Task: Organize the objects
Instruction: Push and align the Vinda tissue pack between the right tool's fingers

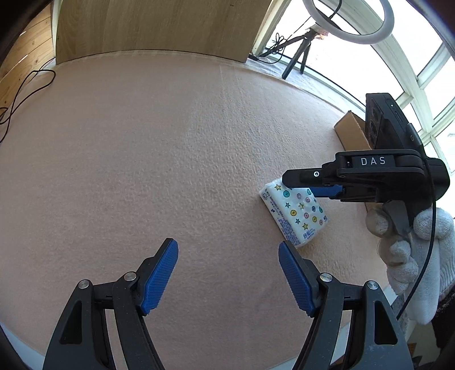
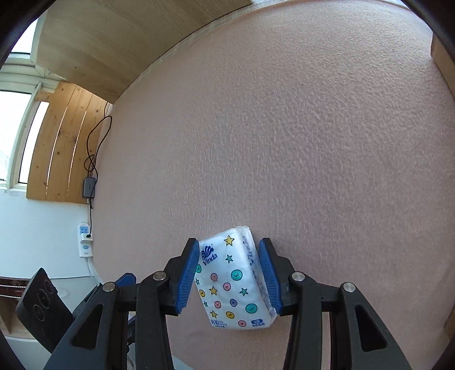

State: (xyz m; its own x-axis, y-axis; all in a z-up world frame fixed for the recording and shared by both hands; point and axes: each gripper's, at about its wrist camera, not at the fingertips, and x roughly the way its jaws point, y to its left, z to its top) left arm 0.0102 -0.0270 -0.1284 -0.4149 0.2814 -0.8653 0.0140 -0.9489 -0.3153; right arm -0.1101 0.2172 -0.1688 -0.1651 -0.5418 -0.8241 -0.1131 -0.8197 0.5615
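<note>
Cardboard box (image 1: 351, 132) at the far right edge of the pink table (image 1: 170, 156), partly hidden behind the right gripper; inside not visible, contents impossible to tell. No other container in sight.

Tissue pack (image 1: 295, 215) lying on the table near its right side, white wrapper printed with stars and coloured buttons. Right gripper (image 1: 301, 185) reaching over its far end, gripped by a white-gloved hand (image 1: 409, 242). From the right wrist, the same tissue pack (image 2: 236, 281) sitting tilted between the blue pads (image 2: 186, 274): the right-hand pad touching or nearly touching one long edge, the left-hand pad just off the other side. Fingers of the right gripper (image 2: 227, 274) narrowed around the pack, a firm clamp not certain.

Left gripper (image 1: 227, 273) hovering over bare table, fingers spread wide, nothing between them, the pack just beyond its right-hand pad.

Only in the left wrist view: ring light (image 1: 348, 20) on a small tripod by the window, the box, the glove. Only in the right wrist view: "Vinda" on the wrapper, a power strip (image 2: 84, 240) with a black adapter (image 2: 89, 187) and cable at the table's left edge, the left gripper's body low at the left.
</note>
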